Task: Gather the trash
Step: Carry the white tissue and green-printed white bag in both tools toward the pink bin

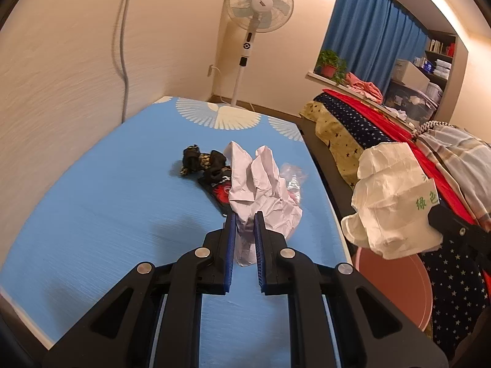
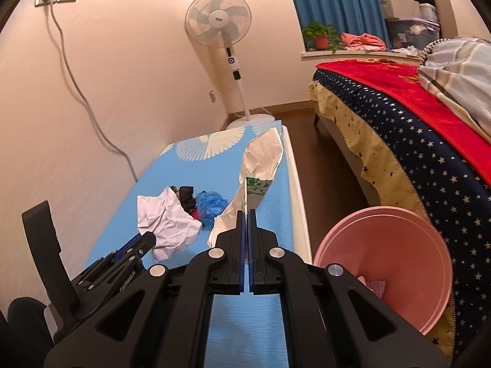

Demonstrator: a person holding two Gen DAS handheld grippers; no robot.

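We hold the left gripper (image 1: 245,219) clamped on the crumpled white paper (image 1: 260,184), lifted above the blue table (image 1: 92,199). The right gripper (image 2: 247,214) has its jaws pressed together on the thin edge of a white bag with green print (image 2: 260,159). The pink bin (image 2: 383,263) stands just right of the table, beside the bed (image 2: 414,141). We judge the step to be carry-and-drop — bring each load fully over the rim before releasing. Farther off, black and blue scraps (image 2: 202,204) remain on the table — collect these next.
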